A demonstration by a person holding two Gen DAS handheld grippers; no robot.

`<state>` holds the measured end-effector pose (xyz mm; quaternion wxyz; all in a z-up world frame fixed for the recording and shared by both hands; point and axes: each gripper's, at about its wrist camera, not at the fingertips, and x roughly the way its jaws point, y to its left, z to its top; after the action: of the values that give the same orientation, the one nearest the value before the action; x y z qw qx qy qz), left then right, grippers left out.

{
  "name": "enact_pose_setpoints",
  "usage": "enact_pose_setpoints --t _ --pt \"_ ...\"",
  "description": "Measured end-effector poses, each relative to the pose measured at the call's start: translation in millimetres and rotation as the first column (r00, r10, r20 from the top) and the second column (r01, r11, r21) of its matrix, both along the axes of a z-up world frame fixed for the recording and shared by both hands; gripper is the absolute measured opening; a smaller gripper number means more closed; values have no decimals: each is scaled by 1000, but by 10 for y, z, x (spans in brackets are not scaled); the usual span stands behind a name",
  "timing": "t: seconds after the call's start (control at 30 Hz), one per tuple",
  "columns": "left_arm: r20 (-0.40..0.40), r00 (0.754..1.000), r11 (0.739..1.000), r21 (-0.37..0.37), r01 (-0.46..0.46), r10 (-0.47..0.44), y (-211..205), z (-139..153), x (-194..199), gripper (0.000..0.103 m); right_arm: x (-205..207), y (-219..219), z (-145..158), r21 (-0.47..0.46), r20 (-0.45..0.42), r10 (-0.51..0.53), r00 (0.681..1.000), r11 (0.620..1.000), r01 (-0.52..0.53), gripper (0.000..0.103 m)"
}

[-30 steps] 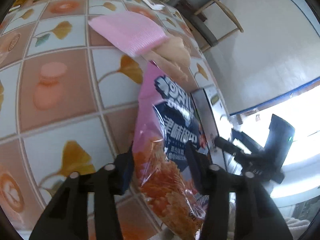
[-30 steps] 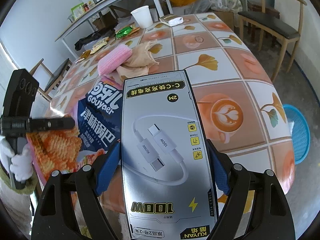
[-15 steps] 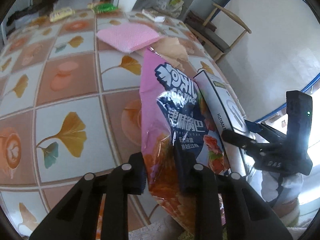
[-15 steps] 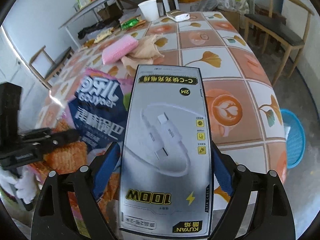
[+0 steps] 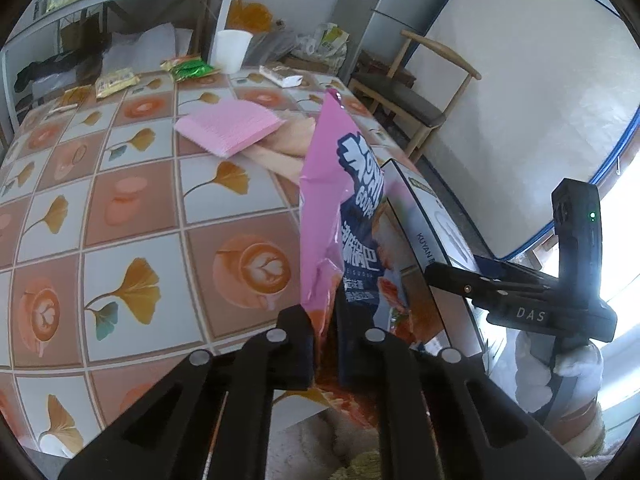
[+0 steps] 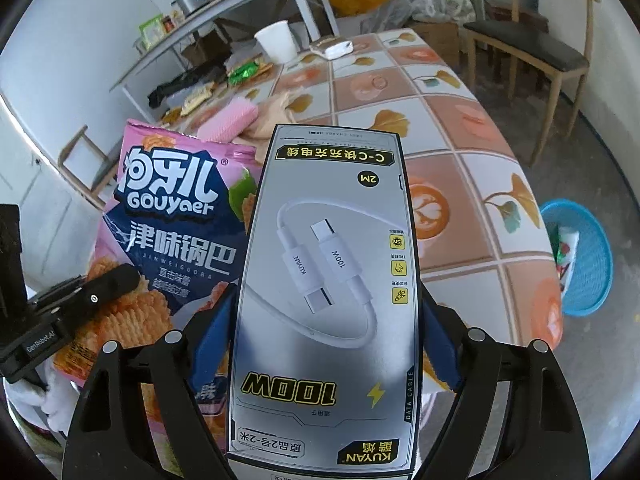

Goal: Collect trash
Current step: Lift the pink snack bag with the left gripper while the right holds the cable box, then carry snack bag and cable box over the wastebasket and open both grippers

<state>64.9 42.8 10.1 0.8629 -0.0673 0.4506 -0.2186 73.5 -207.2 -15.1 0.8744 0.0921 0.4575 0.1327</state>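
The left gripper (image 5: 325, 344) pinches the pink snack bag (image 5: 340, 216) off the table's (image 5: 132, 200) near edge; beside it the right gripper (image 6: 324, 344) clamps the cable box (image 6: 324, 300) — pink cloth (image 5: 228, 128) and paper cup (image 5: 231, 50) lie beyond, blue basket (image 6: 588, 256) on the floor.

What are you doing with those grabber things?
Picking up trash. The left gripper is pinching a pink snack bag, and the right gripper is holding a silver cable box. Both are lifted off the table. A blue basket sits on the floor nearby.
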Motion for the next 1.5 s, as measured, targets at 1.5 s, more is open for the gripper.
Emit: enact_pose_setpoints --t 1.5 --pt "227 972 996 76 49 -65 -456 673 -196 4 -301 -688 404 153 128 -126 984 983 105 78"
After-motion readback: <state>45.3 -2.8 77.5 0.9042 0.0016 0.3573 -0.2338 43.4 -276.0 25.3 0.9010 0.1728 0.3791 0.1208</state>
